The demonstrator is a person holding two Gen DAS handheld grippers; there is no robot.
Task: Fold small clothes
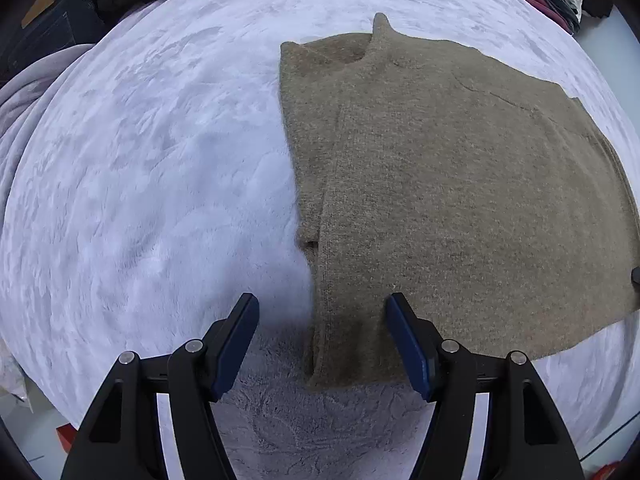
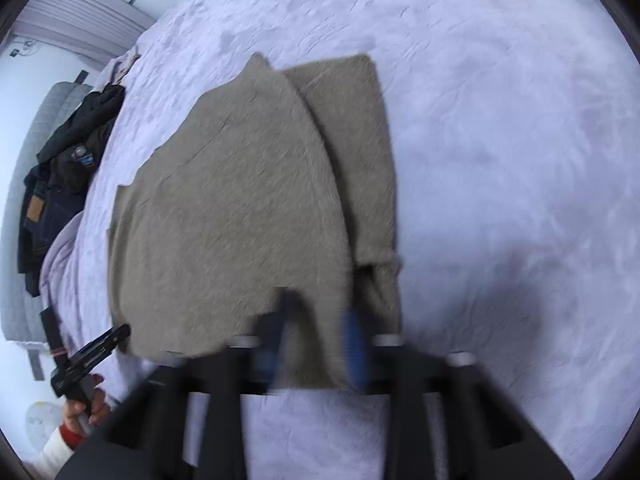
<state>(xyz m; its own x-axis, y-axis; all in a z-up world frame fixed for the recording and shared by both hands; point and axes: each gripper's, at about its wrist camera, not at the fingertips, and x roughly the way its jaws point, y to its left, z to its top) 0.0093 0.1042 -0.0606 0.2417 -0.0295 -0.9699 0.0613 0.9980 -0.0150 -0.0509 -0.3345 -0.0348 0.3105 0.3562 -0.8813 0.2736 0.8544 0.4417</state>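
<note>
Two hand-held grippers hover over the brown sweater (image 1: 460,200) on the bed (image 1: 140,180): left (image 1: 322,312) spread astride its six-o'clock edge to pinch; right (image 2: 316,332) blurred, seemingly pressed together, empty.

black gripper (image 1: 322,338), blue pads, silver screws.

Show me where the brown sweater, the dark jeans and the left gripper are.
brown sweater (image 1: 460,200), left wrist view, middle of the knit body.
dark jeans (image 2: 36,216), right wrist view, fabric by the tan waist patch.
left gripper (image 1: 322,312), left wrist view, midway between its fingertips.
</note>
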